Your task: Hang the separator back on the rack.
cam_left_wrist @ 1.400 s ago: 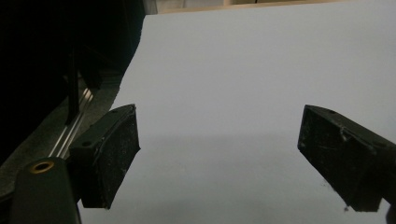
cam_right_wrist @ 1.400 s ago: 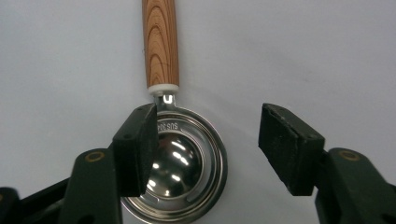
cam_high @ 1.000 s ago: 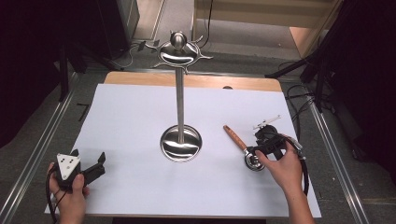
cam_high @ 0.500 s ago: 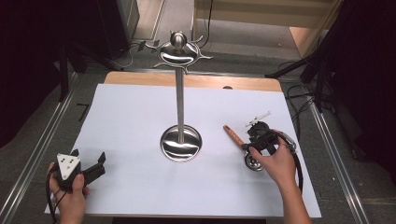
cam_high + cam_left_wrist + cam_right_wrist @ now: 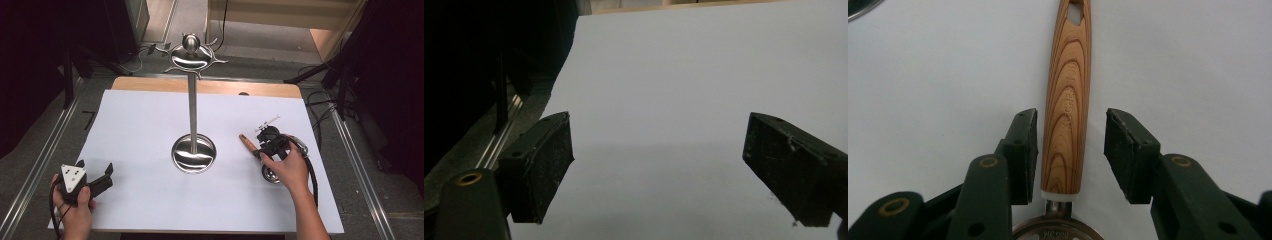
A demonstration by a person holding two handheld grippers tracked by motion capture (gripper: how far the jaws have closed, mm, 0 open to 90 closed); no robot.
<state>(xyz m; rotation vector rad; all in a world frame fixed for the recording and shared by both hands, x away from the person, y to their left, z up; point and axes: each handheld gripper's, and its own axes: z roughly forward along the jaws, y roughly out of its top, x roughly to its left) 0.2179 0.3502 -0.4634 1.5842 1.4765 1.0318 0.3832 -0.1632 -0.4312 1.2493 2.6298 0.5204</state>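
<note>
My right gripper [image 5: 1071, 150] straddles the wooden-handled strainer [image 5: 1068, 100] at frame centre, jaws narrow, not clamped; its bowl is cut off below. The steel stand [image 5: 193, 125] rises centre-frame. My left gripper [image 5: 95, 177] gapes wide, lower left.

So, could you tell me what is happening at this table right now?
A person holds a gripper in each hand over a white-covered table. The right gripper is open, its jaws on either side of the wooden handle of a small metal strainer lying flat; the left jaw looks close to touching, and a gap remains on the right. The left gripper is open with nothing between its jaws, near the table's front left corner. A tall metal stand sits mid-table.
</note>
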